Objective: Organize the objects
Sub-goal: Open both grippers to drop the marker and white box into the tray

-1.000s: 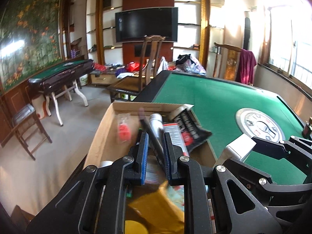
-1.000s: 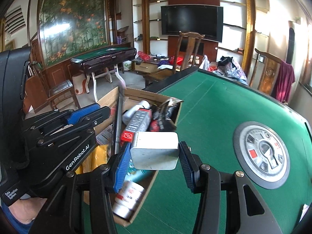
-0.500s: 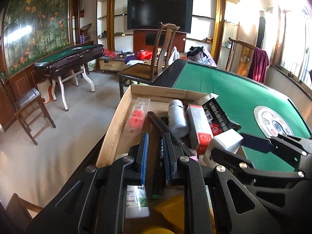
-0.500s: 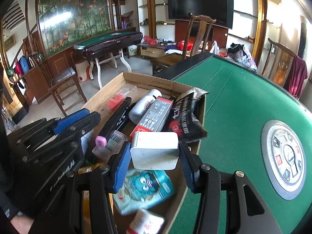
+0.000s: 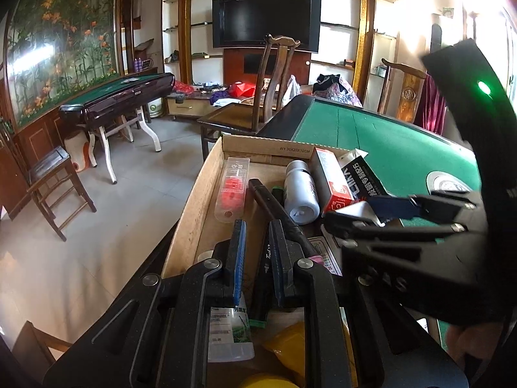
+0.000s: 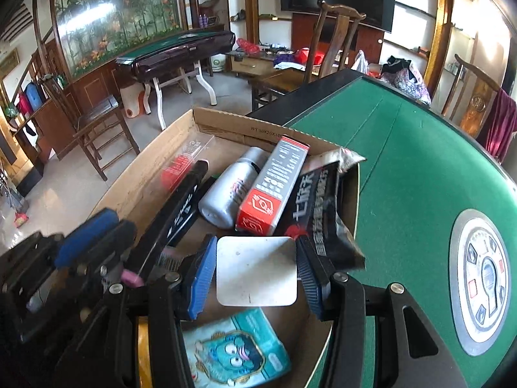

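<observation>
White rounded block (image 6: 256,271) clamped in right tongs (image 6: 255,273) over cardboard box (image 6: 223,127); left tongs (image 5: 257,252) clenched, apparently empty

Both grippers are matte black with a fine speckled finish. The left gripper (image 5: 257,262) and the right gripper (image 6: 257,271) each carry 2 ribbed blue pads on angular fingers, pinned by round silver screws. A green light (image 5: 483,88) glows on the right unit's housing.
</observation>
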A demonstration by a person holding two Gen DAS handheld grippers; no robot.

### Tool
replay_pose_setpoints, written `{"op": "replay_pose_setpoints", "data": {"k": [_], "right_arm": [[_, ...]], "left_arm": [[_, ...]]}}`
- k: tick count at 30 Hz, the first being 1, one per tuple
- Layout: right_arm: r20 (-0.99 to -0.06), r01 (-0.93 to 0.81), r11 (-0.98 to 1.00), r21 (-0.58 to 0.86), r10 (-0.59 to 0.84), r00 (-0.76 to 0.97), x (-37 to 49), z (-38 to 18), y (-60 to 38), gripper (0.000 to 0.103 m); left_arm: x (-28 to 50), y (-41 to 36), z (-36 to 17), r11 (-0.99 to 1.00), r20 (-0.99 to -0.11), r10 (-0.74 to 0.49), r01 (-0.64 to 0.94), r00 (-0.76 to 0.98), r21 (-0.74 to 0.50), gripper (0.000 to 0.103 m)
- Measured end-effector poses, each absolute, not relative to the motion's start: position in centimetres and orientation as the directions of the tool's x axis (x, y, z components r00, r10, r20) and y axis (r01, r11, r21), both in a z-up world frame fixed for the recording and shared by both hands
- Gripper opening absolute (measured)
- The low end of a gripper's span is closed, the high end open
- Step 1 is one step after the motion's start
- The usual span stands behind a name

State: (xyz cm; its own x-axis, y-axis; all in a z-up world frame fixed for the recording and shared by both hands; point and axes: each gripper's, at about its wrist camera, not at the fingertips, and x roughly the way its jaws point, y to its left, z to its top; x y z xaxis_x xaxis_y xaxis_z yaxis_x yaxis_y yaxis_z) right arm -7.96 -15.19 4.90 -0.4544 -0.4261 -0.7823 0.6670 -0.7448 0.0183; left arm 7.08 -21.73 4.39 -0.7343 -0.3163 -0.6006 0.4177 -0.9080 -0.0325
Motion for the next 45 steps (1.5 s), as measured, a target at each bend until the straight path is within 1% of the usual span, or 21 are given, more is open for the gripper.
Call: {"op": "replay_pose_setpoints", "data": {"k": [27,39,42,45], "right_arm": [[-0.794,0.678,-0.734,0.038,-0.434,-0.425,-7.5,4.5,-14.5,0.051],[-0.781,0.68,-0.73,0.072,-0.465,-0.417,-6.3,5.0,-13.3,0.051],[-0.776,0.681,-0.728,0.074,-0.471,-0.419,-5.8,5.1,-13.0,0.052],[-0.764,0.679,-0.731,0.07,-0.477,-0.435,-5.3,5.4,-12.5,0.055]], "left_arm": [[7.7,-21.7,3.9,-0.905,-0.606,-0.328,0.425,-0.725,-0.019,0.014],[8.1,-21.6,4.1,-0.902,-0.602,-0.338,0.432,-0.723,-0.012,0.014],[8.3,-21.5,4.2,-0.9,-0.6,-0.344,0.435,-0.722,-0.007,0.014],[8.4,-21.4,4.4,-0.899,-0.599,-0.348,0.438,-0.721,-0.004,0.016]]}}
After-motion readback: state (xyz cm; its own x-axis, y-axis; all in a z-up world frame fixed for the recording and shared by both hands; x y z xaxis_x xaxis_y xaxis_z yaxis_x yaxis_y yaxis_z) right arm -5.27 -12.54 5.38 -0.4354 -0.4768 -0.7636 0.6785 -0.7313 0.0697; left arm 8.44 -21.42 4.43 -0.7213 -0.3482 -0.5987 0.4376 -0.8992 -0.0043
